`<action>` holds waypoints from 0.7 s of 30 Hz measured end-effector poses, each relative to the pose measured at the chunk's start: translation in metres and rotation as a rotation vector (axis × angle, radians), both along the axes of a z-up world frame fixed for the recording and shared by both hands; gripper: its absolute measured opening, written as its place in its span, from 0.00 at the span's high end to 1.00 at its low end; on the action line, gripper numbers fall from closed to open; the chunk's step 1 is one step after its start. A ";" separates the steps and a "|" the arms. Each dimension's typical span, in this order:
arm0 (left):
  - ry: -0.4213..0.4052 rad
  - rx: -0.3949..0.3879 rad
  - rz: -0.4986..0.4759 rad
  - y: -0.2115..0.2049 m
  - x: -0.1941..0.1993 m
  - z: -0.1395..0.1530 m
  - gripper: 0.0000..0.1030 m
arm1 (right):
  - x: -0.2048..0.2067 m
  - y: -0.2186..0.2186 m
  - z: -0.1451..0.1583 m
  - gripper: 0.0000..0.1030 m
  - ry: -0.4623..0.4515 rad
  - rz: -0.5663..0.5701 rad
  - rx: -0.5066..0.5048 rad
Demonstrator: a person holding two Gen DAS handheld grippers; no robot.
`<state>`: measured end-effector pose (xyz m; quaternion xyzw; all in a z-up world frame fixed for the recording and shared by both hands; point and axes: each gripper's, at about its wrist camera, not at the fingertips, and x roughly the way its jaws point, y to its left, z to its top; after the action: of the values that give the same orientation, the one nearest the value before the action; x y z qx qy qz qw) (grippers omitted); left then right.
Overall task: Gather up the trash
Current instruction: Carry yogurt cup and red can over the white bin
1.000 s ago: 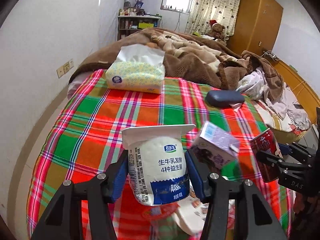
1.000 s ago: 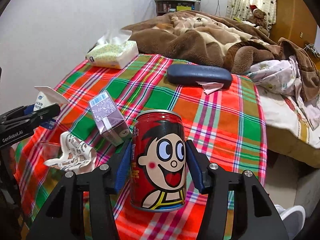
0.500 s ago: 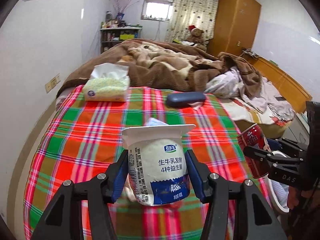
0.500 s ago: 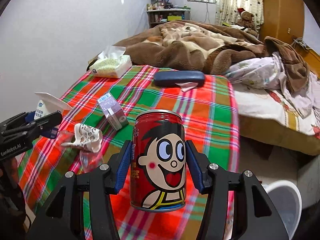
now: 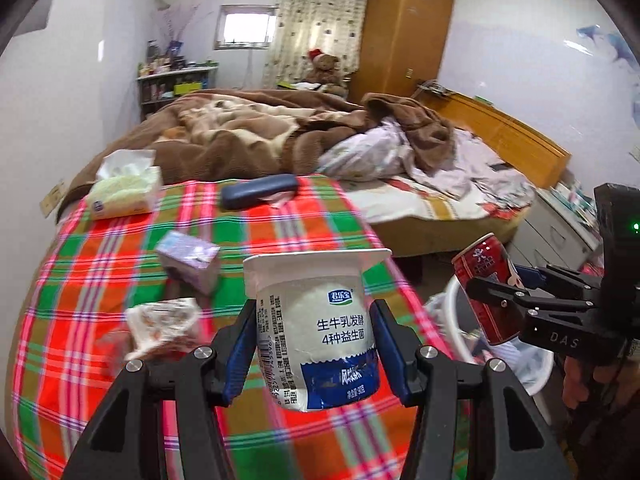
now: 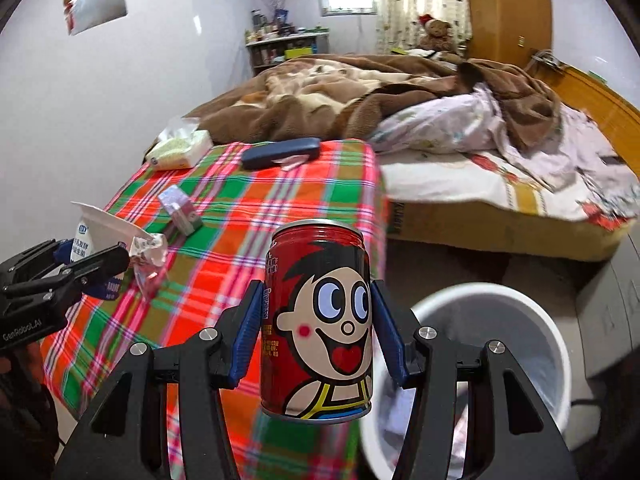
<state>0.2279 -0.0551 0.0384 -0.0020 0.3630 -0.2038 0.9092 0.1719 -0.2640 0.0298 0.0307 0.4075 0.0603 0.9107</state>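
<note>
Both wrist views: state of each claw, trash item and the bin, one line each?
Left claw: shut on yogurt cup.
Yogurt cup: upright, lifted off the plaid cloth.
Right claw: shut on red can.
Red can: upright, held by the bin.
Purple carton: lying on the cloth.
Crumpled wrapper: lying on the cloth.
White bin: open, lined with a bag.

Plaid-covered table (image 5: 100, 264) with tissue pack (image 5: 124, 194), dark case (image 5: 258, 191), purple carton (image 5: 188, 258), crumpled wrapper (image 5: 164, 322).
</note>
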 end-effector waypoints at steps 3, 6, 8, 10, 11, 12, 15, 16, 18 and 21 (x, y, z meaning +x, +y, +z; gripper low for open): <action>0.004 -0.001 -0.046 -0.026 -0.008 -0.001 0.46 | -0.010 -0.015 0.000 0.47 -0.002 -0.032 0.002; 0.005 -0.007 -0.086 -0.047 -0.015 -0.001 0.46 | -0.019 -0.030 -0.002 0.47 0.000 -0.067 0.001; 0.005 -0.008 -0.114 -0.062 -0.020 -0.002 0.46 | -0.024 -0.042 -0.006 0.47 0.007 -0.094 0.002; 0.011 -0.013 -0.143 -0.078 -0.024 -0.005 0.46 | -0.027 -0.049 -0.008 0.47 0.013 -0.113 0.003; 0.014 -0.013 -0.154 -0.085 -0.026 -0.007 0.46 | -0.029 -0.054 -0.010 0.47 0.020 -0.124 0.001; 0.020 -0.013 -0.166 -0.093 -0.028 -0.008 0.46 | -0.031 -0.058 -0.012 0.47 0.025 -0.132 -0.004; 0.035 -0.016 -0.209 -0.117 -0.033 -0.015 0.46 | -0.036 -0.071 -0.020 0.47 0.043 -0.156 -0.004; 0.042 -0.016 -0.221 -0.124 -0.034 -0.017 0.46 | -0.037 -0.075 -0.022 0.47 0.049 -0.166 -0.002; 0.060 -0.013 -0.251 -0.140 -0.036 -0.023 0.46 | -0.039 -0.085 -0.029 0.47 0.064 -0.178 0.004; 0.074 0.003 -0.292 -0.162 -0.040 -0.032 0.46 | -0.043 -0.097 -0.038 0.47 0.089 -0.205 0.005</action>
<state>0.1877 -0.2175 0.0061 0.0447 0.3929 -0.3330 0.8560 0.1291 -0.3609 -0.0083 0.0771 0.4419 -0.0335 0.8931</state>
